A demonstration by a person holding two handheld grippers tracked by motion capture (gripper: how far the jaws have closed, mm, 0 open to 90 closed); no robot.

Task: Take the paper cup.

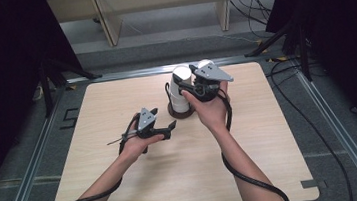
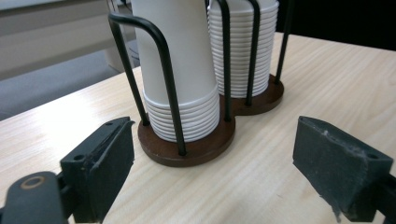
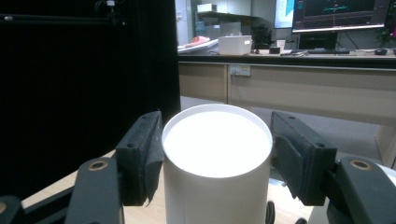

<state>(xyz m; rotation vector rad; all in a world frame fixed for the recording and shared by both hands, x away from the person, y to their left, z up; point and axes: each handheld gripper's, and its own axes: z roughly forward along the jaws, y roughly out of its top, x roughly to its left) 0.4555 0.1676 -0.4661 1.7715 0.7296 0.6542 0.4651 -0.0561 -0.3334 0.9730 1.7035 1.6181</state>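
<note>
A dark brown holder base [image 2: 201,150] with black wire rails carries two stacks of white paper cups standing rim down, a near stack [image 2: 182,70] and a far stack [image 2: 243,51]. My left gripper [image 2: 215,156] faces the holder from a short way off, jaws open with nothing between them; in the high view the left gripper [image 1: 172,127] sits left of the stack [image 1: 180,92]. My right gripper [image 3: 217,154] is shut on a single white cup [image 3: 217,182], its pads [image 3: 144,154] pressing both sides. From above, the right gripper [image 1: 202,72] holds that cup [image 1: 205,64] over the holder's right side.
The light wooden table [image 1: 116,102] has a metal frame around it. Black curtains [image 1: 7,73] close both sides. Wooden furniture legs [image 1: 108,22] and loose cables [image 1: 251,2] are on the floor beyond. Each gripper trails a black cable [image 1: 255,180] across the near table.
</note>
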